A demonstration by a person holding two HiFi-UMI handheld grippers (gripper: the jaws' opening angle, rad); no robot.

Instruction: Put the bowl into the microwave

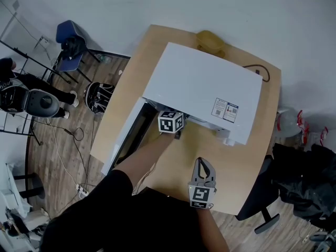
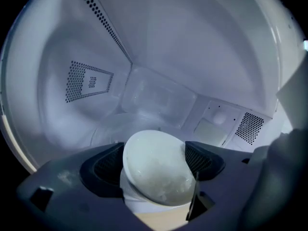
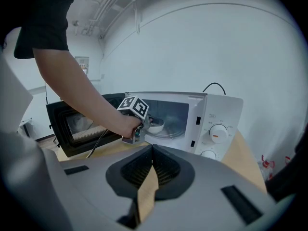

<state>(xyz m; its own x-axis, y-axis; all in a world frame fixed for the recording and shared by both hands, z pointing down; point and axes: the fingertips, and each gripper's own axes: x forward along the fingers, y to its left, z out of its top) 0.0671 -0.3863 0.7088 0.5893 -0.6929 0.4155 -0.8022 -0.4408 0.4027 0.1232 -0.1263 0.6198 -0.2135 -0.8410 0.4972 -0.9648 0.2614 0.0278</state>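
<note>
The white microwave (image 1: 205,91) stands on the wooden table with its door (image 1: 128,135) swung open to the left. My left gripper (image 1: 172,125) reaches into the opening. In the left gripper view the white bowl (image 2: 156,170) sits between the widely spread jaws of my left gripper (image 2: 155,153), inside the white cavity; I see no squeeze on it. The right gripper view shows the bowl (image 3: 156,125) resting on the turntable, just beyond the marker cube. My right gripper (image 1: 202,164) hovers over the table in front of the microwave, its jaws (image 3: 151,150) together and empty.
A yellow object (image 1: 210,40) lies on the table behind the microwave, and a black cable (image 1: 260,70) runs off its back right. The table's front edge (image 1: 226,211) is close to my right gripper. A blue chair (image 1: 71,46) and equipment stand on the floor at left.
</note>
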